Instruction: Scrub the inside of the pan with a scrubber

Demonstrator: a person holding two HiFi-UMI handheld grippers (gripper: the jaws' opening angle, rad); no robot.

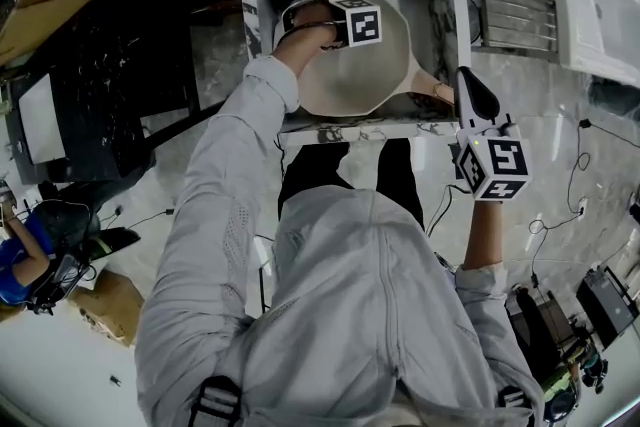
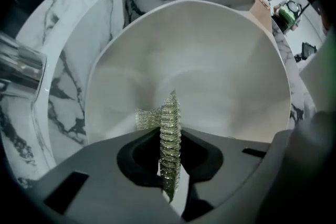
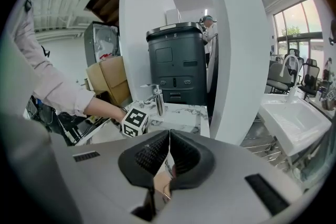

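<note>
The left gripper (image 2: 169, 150) has its jaws closed on a silvery mesh scrubber (image 2: 170, 113), which stands up between them and fans out to one side above the pads. Beyond it lies the pale inside of the pan (image 2: 220, 55). Whether mesh and pan touch is unclear. A marble sink (image 2: 89, 29) surrounds the pan, and a chrome faucet (image 2: 18, 68) juts in left of it.

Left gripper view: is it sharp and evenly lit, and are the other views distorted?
Left gripper view: scrubber sharp, pan softly lit, no glare, corners dark. Right gripper view: fisheye bends the white pillar; window is bright. Head view: sharp, wide-angle, dim at left.
</note>
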